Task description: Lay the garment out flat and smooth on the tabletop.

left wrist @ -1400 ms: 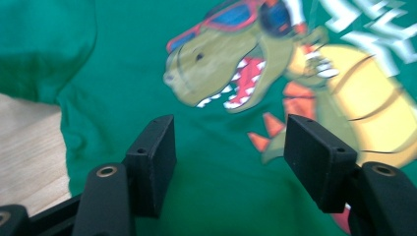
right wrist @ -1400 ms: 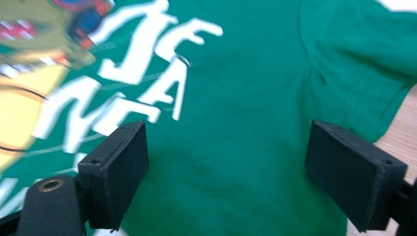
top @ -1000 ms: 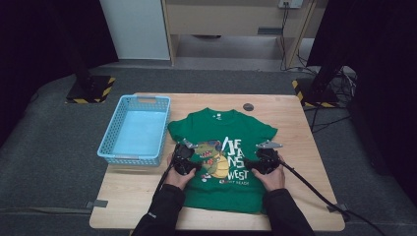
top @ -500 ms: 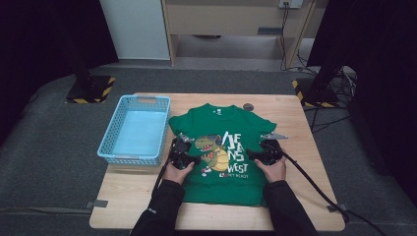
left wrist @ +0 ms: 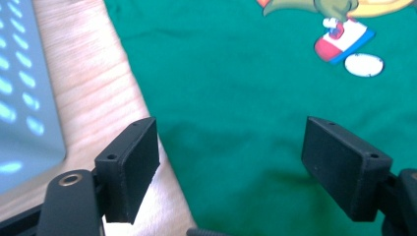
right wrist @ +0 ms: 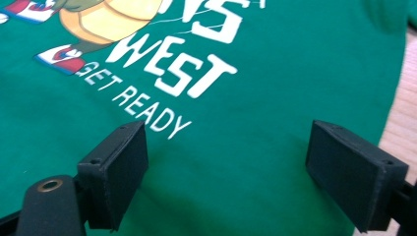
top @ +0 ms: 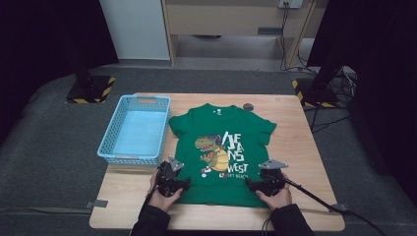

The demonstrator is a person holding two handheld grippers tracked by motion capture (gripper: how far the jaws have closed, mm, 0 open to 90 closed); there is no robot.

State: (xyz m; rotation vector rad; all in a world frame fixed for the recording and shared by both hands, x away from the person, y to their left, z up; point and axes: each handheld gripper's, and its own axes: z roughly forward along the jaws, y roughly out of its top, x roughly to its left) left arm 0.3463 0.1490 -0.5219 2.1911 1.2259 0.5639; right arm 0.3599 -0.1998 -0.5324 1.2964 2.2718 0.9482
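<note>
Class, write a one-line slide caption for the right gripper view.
Open right tool poised over the lower hem area of a green T-shirt, jaws wide apart below the white "GET READY" print.

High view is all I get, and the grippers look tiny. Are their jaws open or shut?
Observer: Both are open. The left gripper has its jaws spread over the T-shirt, near its edge.
Operator: What about the other one?
Observer: The right gripper also stands wide open, holding nothing.
Operator: What is under it?
Observer: The words GET READY printed on the shirt, just ahead of its jaws.
</note>
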